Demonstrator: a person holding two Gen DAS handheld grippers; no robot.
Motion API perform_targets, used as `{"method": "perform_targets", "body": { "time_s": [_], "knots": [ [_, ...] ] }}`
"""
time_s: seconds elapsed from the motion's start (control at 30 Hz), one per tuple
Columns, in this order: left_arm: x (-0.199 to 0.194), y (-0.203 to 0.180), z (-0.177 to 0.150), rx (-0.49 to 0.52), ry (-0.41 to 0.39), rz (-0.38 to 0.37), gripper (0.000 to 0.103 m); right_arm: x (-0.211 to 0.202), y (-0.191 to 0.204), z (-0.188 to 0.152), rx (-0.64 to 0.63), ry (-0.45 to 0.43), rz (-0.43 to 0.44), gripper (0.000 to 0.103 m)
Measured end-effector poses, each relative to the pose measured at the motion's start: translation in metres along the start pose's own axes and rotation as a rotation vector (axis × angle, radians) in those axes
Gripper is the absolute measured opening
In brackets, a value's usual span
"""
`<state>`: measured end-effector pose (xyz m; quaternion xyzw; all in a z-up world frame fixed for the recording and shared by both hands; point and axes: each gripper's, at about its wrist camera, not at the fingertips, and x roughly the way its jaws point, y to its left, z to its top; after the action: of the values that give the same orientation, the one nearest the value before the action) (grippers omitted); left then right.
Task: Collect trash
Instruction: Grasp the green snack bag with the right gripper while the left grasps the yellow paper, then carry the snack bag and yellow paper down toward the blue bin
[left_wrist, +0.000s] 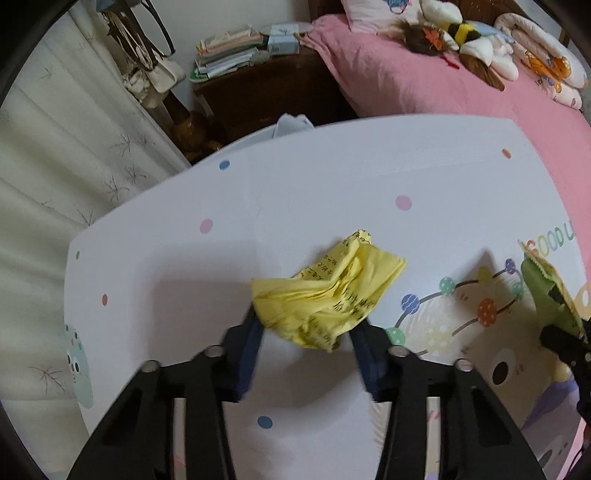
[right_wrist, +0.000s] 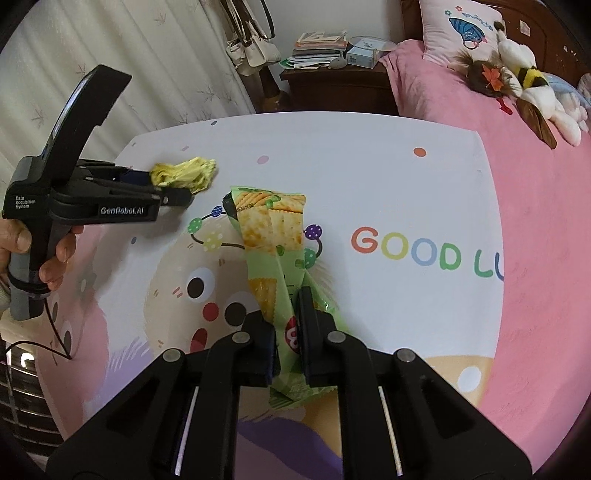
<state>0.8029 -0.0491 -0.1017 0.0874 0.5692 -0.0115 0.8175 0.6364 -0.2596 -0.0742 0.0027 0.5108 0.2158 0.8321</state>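
In the left wrist view, my left gripper (left_wrist: 306, 332) has its jaws closed around the crumpled yellow paper (left_wrist: 328, 291), held just above the white table (left_wrist: 295, 177). Far right, the green wrapper (left_wrist: 546, 291) shows in the other tool.

In the right wrist view, my right gripper (right_wrist: 286, 328) pinches the green snack wrapper (right_wrist: 273, 229) by its near end; the rest lies out toward the far side. I see no bin. I think I should keep both grips tight and lift slowly, so nothing slips.
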Motion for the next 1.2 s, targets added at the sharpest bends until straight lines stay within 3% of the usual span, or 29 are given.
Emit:
{"method": "perform_targets", "body": {
  "time_s": [0.27, 0.57, 0.73, 0.93, 1.2],
  "knots": [
    [-0.037, -0.004, -0.03, -0.03, -0.018, -0.015, 0.032, -0.025, 0.015, -0.019, 0.017, -0.019, 0.015, 0.007],
    [-0.128, 0.0, -0.132, -0.079, -0.074, -0.035, 0.032, -0.075, 0.068, -0.065, 0.053, -0.04, 0.047, 0.007],
    [-0.192, 0.016, -0.212, -0.112, -0.142, -0.071, 0.032, -0.11, 0.123, -0.108, 0.091, -0.064, 0.044, 0.007],
    [-0.272, 0.034, -0.333, -0.094, -0.226, -0.109, 0.032, -0.15, 0.2, -0.172, 0.159, -0.094, 0.037, 0.007],
    [-0.332, 0.068, -0.486, -0.055, -0.28, -0.195, 0.032, -0.186, 0.296, -0.277, 0.251, -0.103, 0.007, 0.007]
  ]
}}
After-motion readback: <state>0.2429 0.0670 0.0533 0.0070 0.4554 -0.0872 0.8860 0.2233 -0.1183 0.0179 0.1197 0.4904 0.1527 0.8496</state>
